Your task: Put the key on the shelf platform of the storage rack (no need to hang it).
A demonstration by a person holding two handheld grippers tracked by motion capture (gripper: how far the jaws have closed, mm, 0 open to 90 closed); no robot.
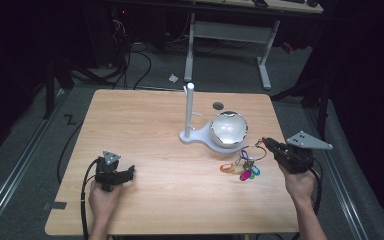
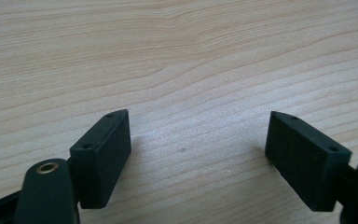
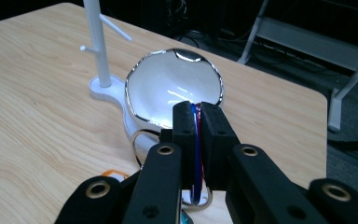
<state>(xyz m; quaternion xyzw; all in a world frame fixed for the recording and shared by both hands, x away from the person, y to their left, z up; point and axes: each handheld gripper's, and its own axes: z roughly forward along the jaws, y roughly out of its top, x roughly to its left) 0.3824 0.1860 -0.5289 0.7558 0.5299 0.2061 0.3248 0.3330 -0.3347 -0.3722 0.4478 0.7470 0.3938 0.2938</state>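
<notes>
At a pale wooden surface (image 1: 145,125), a person's right gripper (image 1: 269,144) had its fingers (image 3: 185,125) pinched on a thin blue-and-red key tag (image 3: 196,144) at the end of a bunch of keys (image 1: 244,165), whose coloured tags and wire rings trailed toward the surface just in front of a white stand (image 1: 189,112). The stand rose as a slim post with short side pegs, and a shiny silver-rimmed dish (image 1: 228,129) sat on its base, just beside the bunch. The left gripper (image 1: 125,174) rested low at the near left of the surface, well apart from the work, its fingers (image 2: 103,154) spread wide with nothing but bare wood between them. The step in hand appeared to be lifting the keys for hanging on a peg or dropping in the dish. Done well, the lift would have kept the pinch firm on the flat tag, since the hanging weight could twist it loose, and would have gone straight up until the lowest tags cleared the surface. Swinging rings could snag the dish rim or knock the light post, so a slow carry looked wise. Whether the bunch already hung free of the surface could not be told.
</notes>
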